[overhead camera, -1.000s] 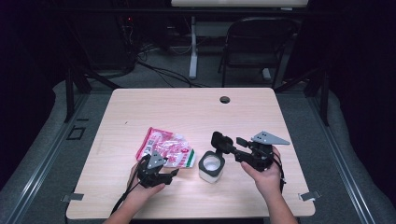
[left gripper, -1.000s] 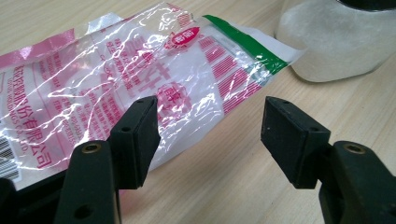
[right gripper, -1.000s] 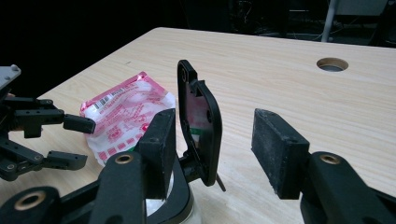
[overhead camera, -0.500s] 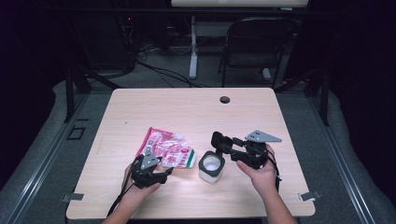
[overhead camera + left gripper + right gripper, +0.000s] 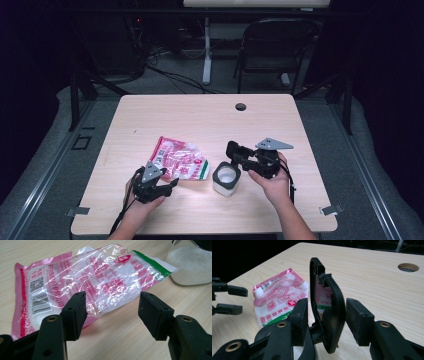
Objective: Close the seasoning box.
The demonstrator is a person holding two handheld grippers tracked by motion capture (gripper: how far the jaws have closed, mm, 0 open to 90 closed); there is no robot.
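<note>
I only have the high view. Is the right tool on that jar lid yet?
Observer: In the right gripper view the black lid stands upright between the right tool's jaws, which have just been closing; contact unclear.
Operator: And the other one?
Observer: The left tool is open, bare table between its jaws, the pink bag just beyond.
Operator: Which bag end is nearest?
Observer: The barcode corner; the green strip lies beside the jar.
</note>
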